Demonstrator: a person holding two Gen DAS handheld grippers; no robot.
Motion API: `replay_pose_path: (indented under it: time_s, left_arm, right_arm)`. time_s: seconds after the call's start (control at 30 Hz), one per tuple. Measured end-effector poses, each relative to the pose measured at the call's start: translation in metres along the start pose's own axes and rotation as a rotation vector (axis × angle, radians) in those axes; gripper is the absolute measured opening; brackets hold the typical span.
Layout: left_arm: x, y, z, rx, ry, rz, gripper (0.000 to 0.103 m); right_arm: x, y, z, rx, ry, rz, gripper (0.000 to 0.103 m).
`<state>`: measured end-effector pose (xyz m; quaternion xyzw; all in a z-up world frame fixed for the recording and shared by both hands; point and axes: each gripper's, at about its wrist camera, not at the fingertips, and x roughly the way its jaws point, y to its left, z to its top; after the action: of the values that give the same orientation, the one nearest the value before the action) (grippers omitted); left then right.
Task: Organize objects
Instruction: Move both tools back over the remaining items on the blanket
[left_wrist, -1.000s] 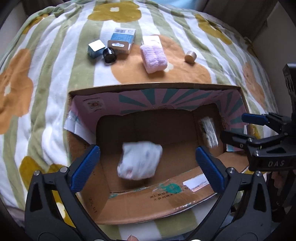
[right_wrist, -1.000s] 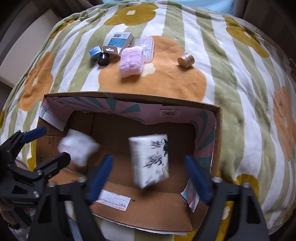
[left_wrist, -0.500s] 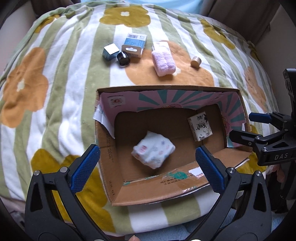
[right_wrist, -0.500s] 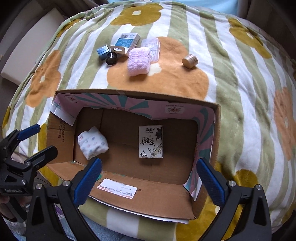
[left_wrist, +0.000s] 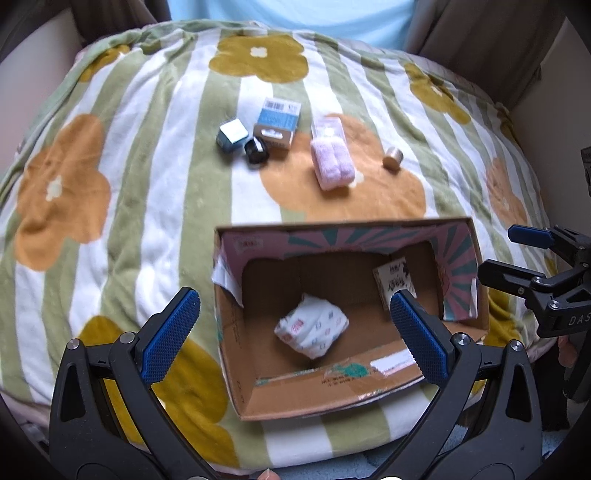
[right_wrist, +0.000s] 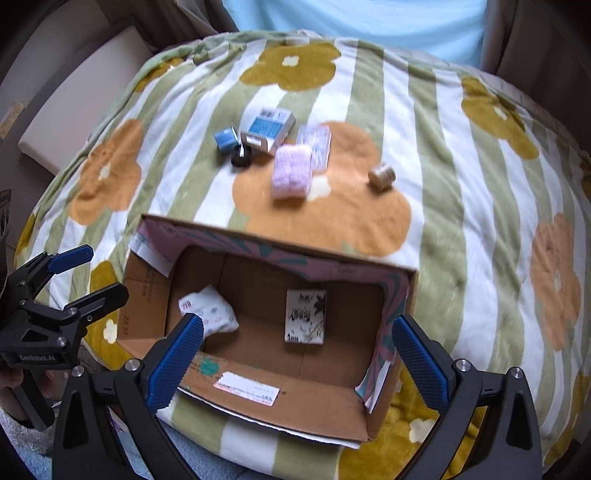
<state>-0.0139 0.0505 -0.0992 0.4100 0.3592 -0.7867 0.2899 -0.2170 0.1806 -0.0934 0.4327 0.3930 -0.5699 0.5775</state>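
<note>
Both packs, blurred in mid-drop a second ago, now lie still on the floor of the cardboard box (right_wrist: 258, 400). Left gripper (left_wrist: 295, 328) hangs open and empty above the soft patterned pack (left_wrist: 312, 326); right gripper (right_wrist: 297, 354) gapes wide, the white printed pack (right_wrist: 306, 316) below, between its blue pads (right_wrist: 177, 356). Beyond both, past the box, the pink towel (right_wrist: 291, 176) and small boxes (right_wrist: 267, 127) sit on the blanket (right_wrist: 461, 184).

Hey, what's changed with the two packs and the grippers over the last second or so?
Both packs were let go and fell: the soft white pack and the flat tissue pack were blurred in mid-drop, and now lie on the cardboard box floor. The left gripper and right gripper have pulled back above the box, jaws wide and empty. The pink towel and small items on the blanket stayed put.
</note>
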Motion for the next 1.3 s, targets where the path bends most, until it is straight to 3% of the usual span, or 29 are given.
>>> replay_pose_path:
  time_s: [0.4, 0.73, 0.93, 1.3]
  left_arm:
    - [-0.011, 0.015, 0.06, -0.026, -0.045, 0.014, 0.102]
    - [-0.004, 0.016, 0.123, 0.036, -0.106, 0.014, 0.102]
    - [0.018, 0.018, 0.164, 0.07, -0.101, 0.004, 0.102]
    - [0.088, 0.028, 0.219, 0.129, -0.011, 0.029, 0.102]
  right_arm:
    - [-0.02, -0.003, 0.038, 0.023, -0.074, 0.003, 0.102]
    - [-0.013, 0.001, 0.084, 0.037, -0.1, 0.016, 0.102]
    - [0.003, 0.004, 0.11, 0.091, -0.098, 0.002, 0.102]
    - [0.05, 0.0, 0.149, 0.102, -0.034, 0.019, 0.102]
